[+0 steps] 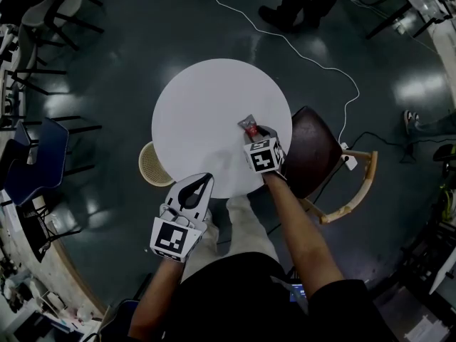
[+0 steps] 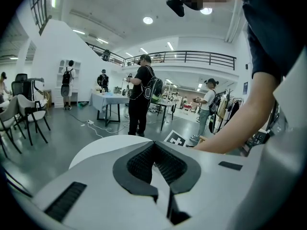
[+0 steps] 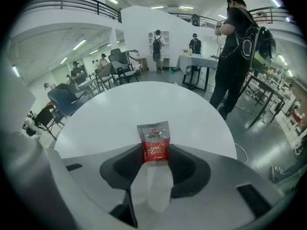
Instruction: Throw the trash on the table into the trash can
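Head view: small red-and-silver sachet (image 1: pixel 249 125) lies flat on round white table (image 1: pixel 199 105), near its right edge, with right gripper (image 1: pixel 255 132) on it. Woven trash can (image 1: pixel 151 164) tucked at table's left edge, well apart from sachet. Empty left gripper (image 1: pixel 204 181) at near edge.

Left gripper view: jaws pressed together, nothing between.

Right gripper view: jaws pinching sachet's red lower half by its side edges. Judged light, thin, crinkly, slippery; likely to buckle under squeeze. Best hold across lower body, not at sealed top.

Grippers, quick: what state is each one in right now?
Left gripper: closed, nothing between its jaws.
Right gripper: closed on the red-and-silver packet.
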